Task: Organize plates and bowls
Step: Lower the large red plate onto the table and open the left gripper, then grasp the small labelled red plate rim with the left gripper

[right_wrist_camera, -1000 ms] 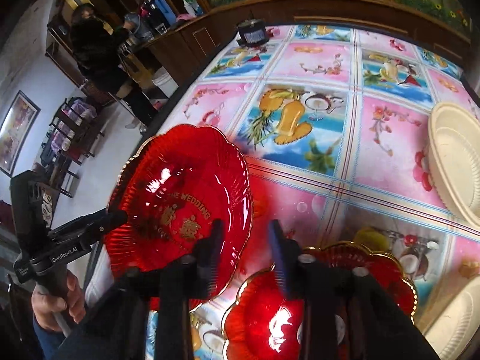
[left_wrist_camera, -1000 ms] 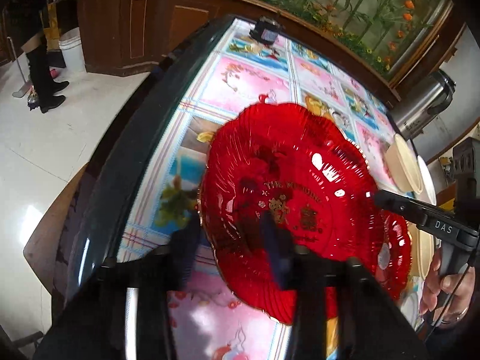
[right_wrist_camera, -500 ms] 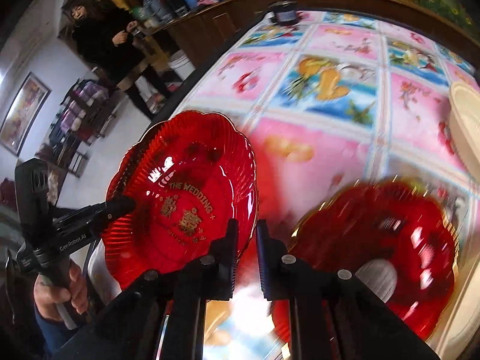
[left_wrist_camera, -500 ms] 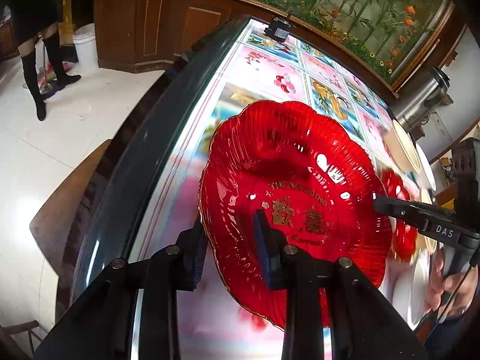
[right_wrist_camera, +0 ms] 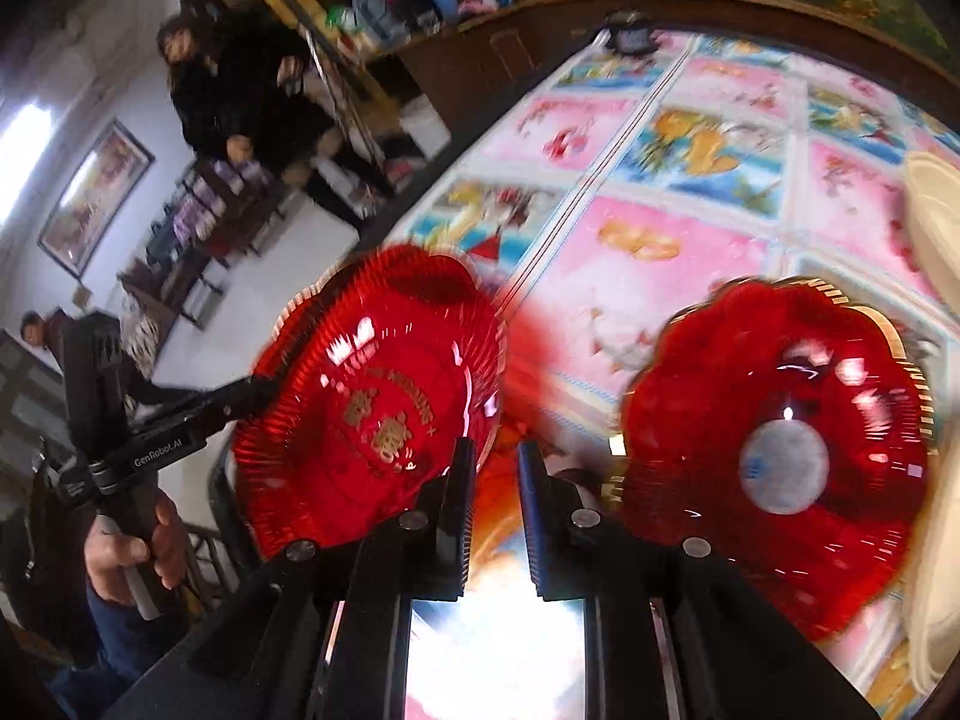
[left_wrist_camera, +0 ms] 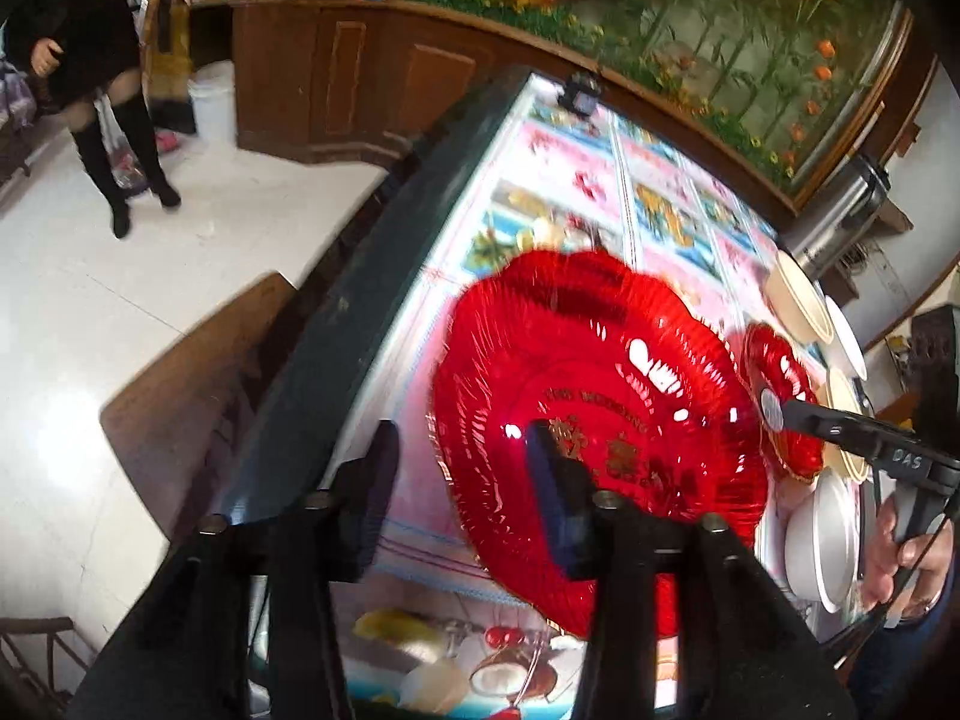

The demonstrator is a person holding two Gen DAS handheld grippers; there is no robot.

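A big red fluted plate [left_wrist_camera: 600,396] with gold writing sits low over the flowered tablecloth [right_wrist_camera: 690,192] near the table's left edge; blur hides whether it rests there. My left gripper [left_wrist_camera: 462,492] straddles its near rim with jaws opening, one finger on the plate's face and the other clear of the rim. From the right wrist view the left gripper [right_wrist_camera: 264,387] meets the plate [right_wrist_camera: 372,408] at its far rim. My right gripper [right_wrist_camera: 495,468] is at the opposite rim, its narrow gap opening, and its pads are not pressing. A smaller red plate [right_wrist_camera: 774,456] with a white round label lies to the right.
Cream plates [left_wrist_camera: 798,300] and white bowls [left_wrist_camera: 822,540] line the table's right side near a metal urn [left_wrist_camera: 840,216]. A small dark object [left_wrist_camera: 579,93] stands at the far end. A wooden seat [left_wrist_camera: 198,372] is below the left edge; a person [left_wrist_camera: 90,60] stands beyond.
Both grippers carried the big red plate toward the table's left edge. The right jaws closed at its rim, then parted slightly. The left jaws have spread off the rim.
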